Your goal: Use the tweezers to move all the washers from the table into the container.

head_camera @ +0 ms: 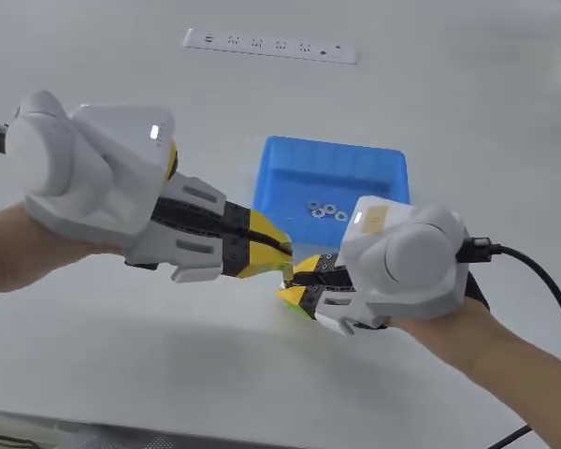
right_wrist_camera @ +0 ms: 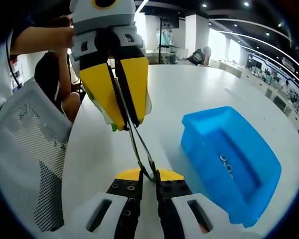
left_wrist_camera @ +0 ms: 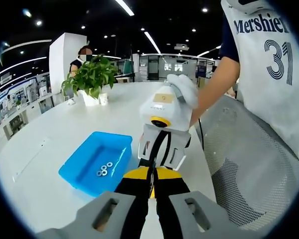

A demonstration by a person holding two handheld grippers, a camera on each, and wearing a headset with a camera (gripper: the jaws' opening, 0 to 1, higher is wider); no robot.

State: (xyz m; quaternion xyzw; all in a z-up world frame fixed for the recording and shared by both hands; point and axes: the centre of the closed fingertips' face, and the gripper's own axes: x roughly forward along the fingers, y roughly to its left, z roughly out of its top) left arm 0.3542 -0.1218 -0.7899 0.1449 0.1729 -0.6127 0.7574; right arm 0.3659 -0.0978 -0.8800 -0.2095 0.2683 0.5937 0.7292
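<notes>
Left hand-held gripper [left_wrist_camera: 150,175] and right hand-held gripper [right_wrist_camera: 148,177] both pinch the tweezers [right_wrist_camera: 135,144] beside the container [head_camera: 332,148] of washers [head_camera: 325,210].

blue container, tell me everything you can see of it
The bright blue rectangular plastic-looking container is a shallow open tray with sloped walls, rounded corners and a flat floor. It sits level on the white table. A few small silver metal washers lie clustered on its floor, clear of the walls. The left gripper and right gripper, both shut on thin metal tweezers, hover beside its near side with a gap, not touching it.
</notes>
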